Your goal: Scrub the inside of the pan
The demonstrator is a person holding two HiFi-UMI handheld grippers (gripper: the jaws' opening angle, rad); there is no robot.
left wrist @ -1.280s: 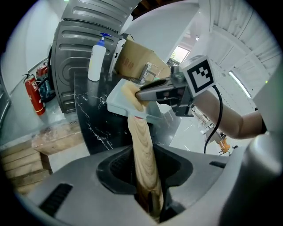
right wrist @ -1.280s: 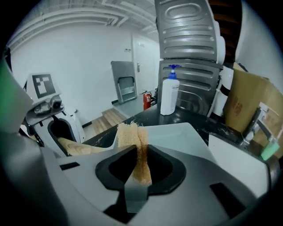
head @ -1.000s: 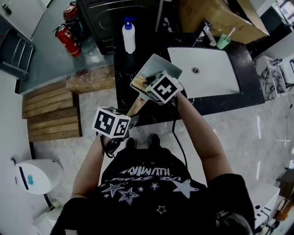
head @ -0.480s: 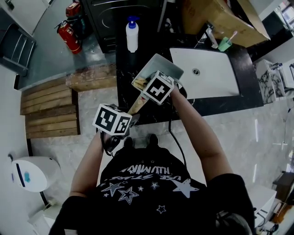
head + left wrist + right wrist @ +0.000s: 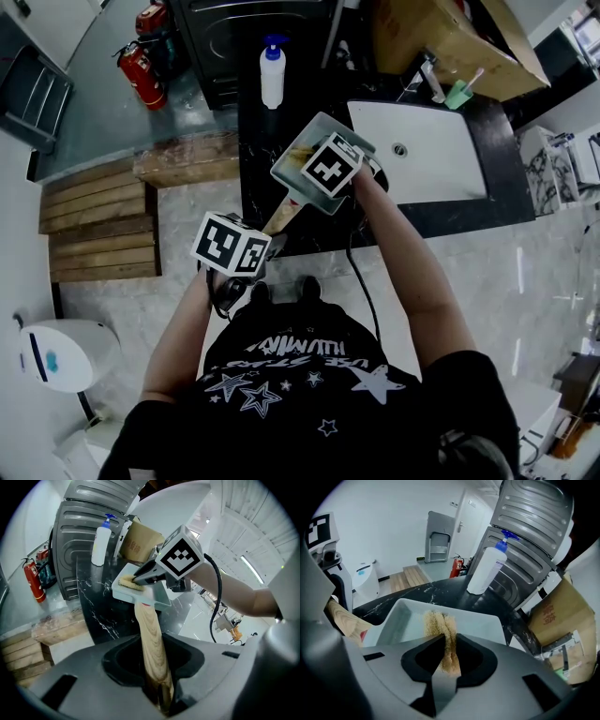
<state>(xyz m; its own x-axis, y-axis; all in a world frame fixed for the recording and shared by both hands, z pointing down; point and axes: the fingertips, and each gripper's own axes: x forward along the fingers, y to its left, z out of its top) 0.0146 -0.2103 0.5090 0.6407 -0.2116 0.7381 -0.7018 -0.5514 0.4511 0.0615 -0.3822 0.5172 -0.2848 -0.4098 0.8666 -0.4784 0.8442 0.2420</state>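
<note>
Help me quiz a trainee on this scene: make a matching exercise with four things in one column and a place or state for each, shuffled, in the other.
Things
1. wooden pan handle
2. tan scrub pad
3. white pump bottle
4. red fire extinguisher

Places or states
A. stands on the dark counter
B. clamped in the left gripper
C. on the grey floor
D. pinched in the right gripper, inside the pan

Pairs: 1-B, 2-D, 3-A, 4-C
</note>
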